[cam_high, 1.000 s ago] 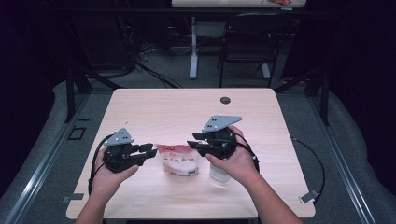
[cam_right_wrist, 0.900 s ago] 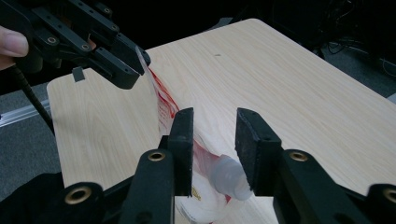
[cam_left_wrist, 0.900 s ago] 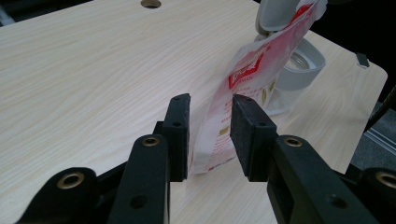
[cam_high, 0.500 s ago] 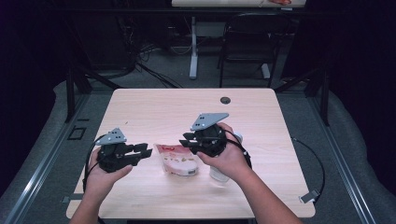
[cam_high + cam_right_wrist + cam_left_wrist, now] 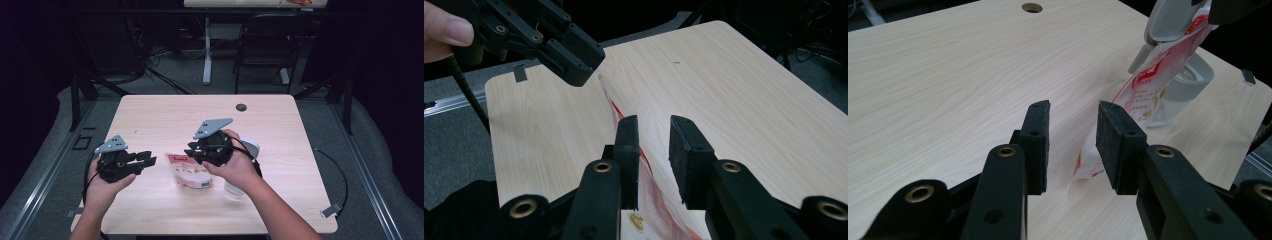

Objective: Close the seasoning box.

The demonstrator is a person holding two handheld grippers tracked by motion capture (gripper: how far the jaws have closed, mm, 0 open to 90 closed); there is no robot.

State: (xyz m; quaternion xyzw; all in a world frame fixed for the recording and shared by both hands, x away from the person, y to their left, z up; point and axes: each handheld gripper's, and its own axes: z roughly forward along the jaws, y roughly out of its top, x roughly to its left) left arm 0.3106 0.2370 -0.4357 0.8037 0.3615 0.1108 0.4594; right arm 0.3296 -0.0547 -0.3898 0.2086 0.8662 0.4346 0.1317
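Note:
A red-and-white pouch (image 5: 192, 175) lies at the table's middle front. My right gripper (image 5: 193, 151) points left over the pouch's top. In the right gripper view its jaws (image 5: 654, 125) have just been closing. The pouch's thin top edge (image 5: 659, 210) lies between them against the left pad, and a gap shows at the right pad. My left gripper (image 5: 150, 161) is held left of the pouch, pointing at it. Its jaws (image 5: 1073, 117) stand open with nothing between the pads. The pouch (image 5: 1153, 75) rises just beyond its right pad.
A clear container with a whitish cap (image 5: 251, 147) lies behind my right hand, close to the pouch (image 5: 1193, 80). A round cable hole (image 5: 241, 107) sits near the table's far edge. Beyond the table stand a chair and another table's leg.
My right gripper has moved left, from beside the pouch to over its top, and its jaws have narrowed. The left hand has barely shifted.

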